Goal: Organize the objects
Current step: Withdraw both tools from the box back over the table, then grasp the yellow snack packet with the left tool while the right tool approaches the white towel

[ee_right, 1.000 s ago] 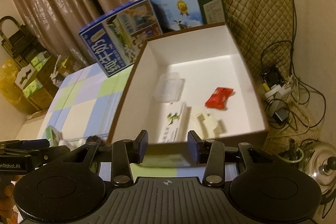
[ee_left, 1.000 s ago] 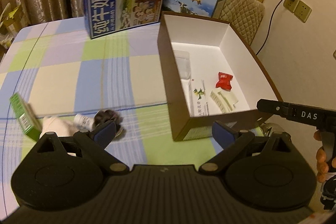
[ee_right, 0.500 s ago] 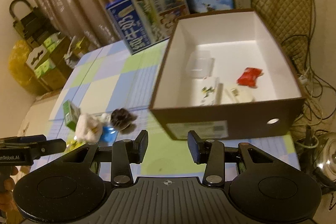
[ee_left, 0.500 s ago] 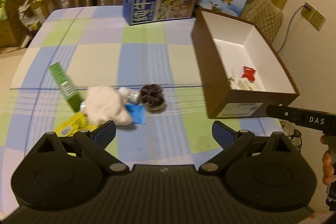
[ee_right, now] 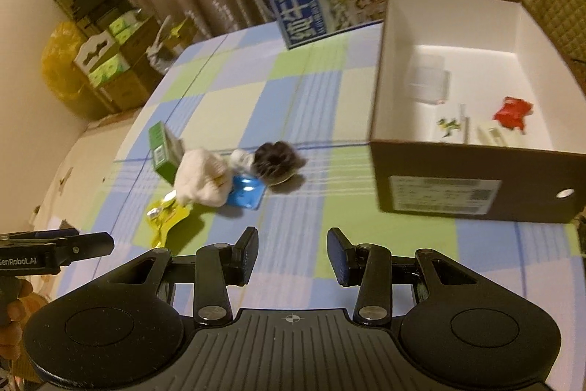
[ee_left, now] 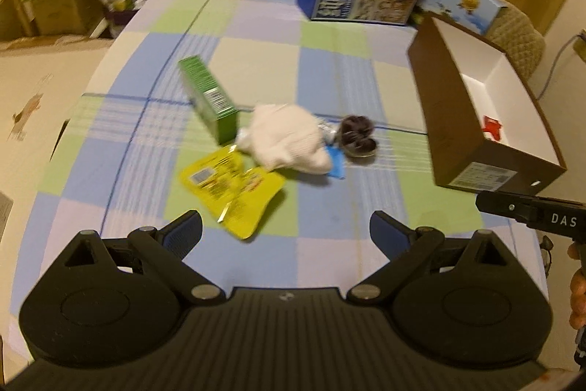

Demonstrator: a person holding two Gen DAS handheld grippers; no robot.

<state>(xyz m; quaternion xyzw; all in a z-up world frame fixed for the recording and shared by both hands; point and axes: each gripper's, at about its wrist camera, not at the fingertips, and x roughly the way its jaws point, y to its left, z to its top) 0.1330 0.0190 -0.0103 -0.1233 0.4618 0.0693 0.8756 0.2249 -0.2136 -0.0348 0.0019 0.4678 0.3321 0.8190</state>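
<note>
Left gripper [ee_left: 285, 231]: spread wide, empty.
Right gripper [ee_right: 292, 255]: parted, empty.
Pile: green box [ee_left: 208, 98], white cloth [ee_left: 289, 141], yellow packet [ee_left: 234, 187], mid-table.
Brown box [ee_right: 476, 185]: right; holds what looks like a red wrapper [ee_right: 512, 111].

Both wrist views look down across checkered table [ee_left: 329, 68] from near edge; shared: central clutter, brown box [ee_right: 476, 185].

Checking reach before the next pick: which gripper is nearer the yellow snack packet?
Left. The left gripper hovers just short of the yellow snack packet, jaws open. The right gripper, also open, sits further right, with the packet off to its left.
</note>
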